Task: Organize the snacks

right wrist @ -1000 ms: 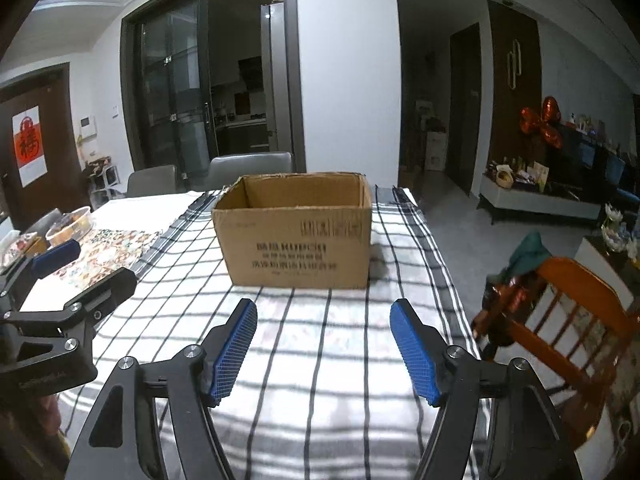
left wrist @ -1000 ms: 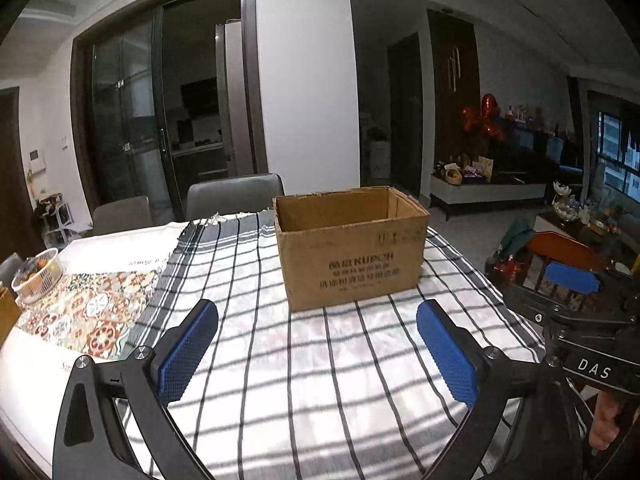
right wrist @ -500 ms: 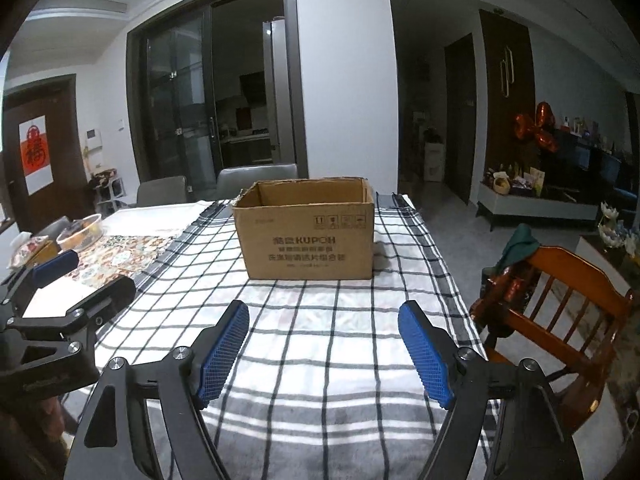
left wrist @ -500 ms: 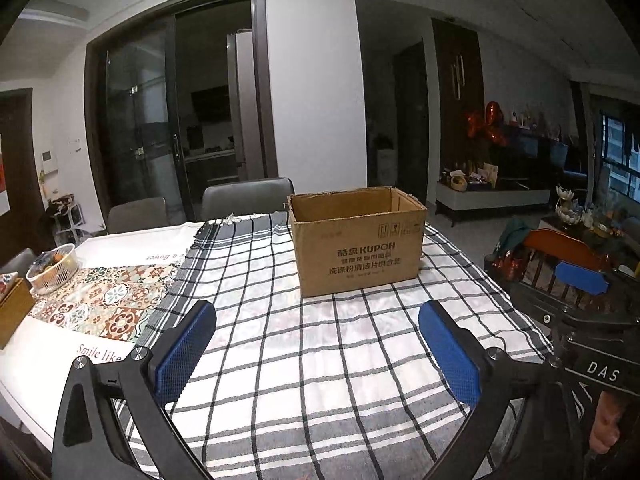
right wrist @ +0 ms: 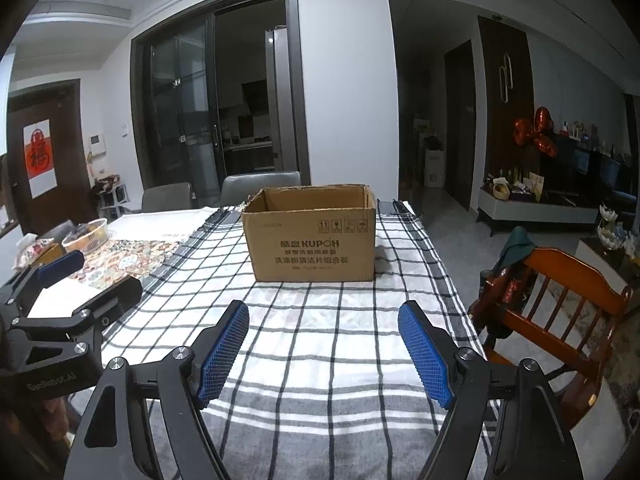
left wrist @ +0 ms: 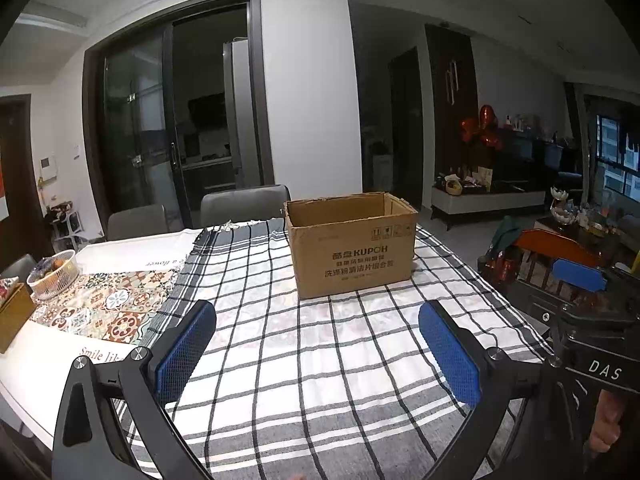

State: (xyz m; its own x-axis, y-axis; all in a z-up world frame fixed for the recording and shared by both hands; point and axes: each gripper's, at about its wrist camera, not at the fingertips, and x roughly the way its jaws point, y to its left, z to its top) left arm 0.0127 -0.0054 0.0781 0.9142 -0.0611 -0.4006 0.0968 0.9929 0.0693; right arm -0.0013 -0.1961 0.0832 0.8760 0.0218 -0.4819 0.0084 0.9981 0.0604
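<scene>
1. The box (right wrist: 311, 236) stands upright on the counter (right wrist: 320, 340), its top open and its printed long side facing the cameras; its long axis runs left to right across the view.
2. In the left wrist view the box (left wrist: 352, 246) sits right of centre and is turned a little, so a short end wall shows on its right.
3. What lies inside the box cannot be seen from either camera.
4. A checked cloth (right wrist: 328, 360) covers the counter under the box and reaches to the near edge.
5. The right gripper (right wrist: 323, 354) is held above the cloth, well short of the box, its jaws spread wide with nothing between them.
6. The left gripper (left wrist: 316, 354) is likewise held over the cloth (left wrist: 300, 360), jaws spread apart and bare.
7. Each gripper shows at the edge of the other's view.
8. A patterned mat (left wrist: 108, 304) lies left of the cloth, with a bowl (left wrist: 54, 274) at its far left.
9. Two grey chairs (right wrist: 260, 188) stand behind the counter.
10. A wooden chair (right wrist: 560, 308) stands at the counter's right side.
</scene>
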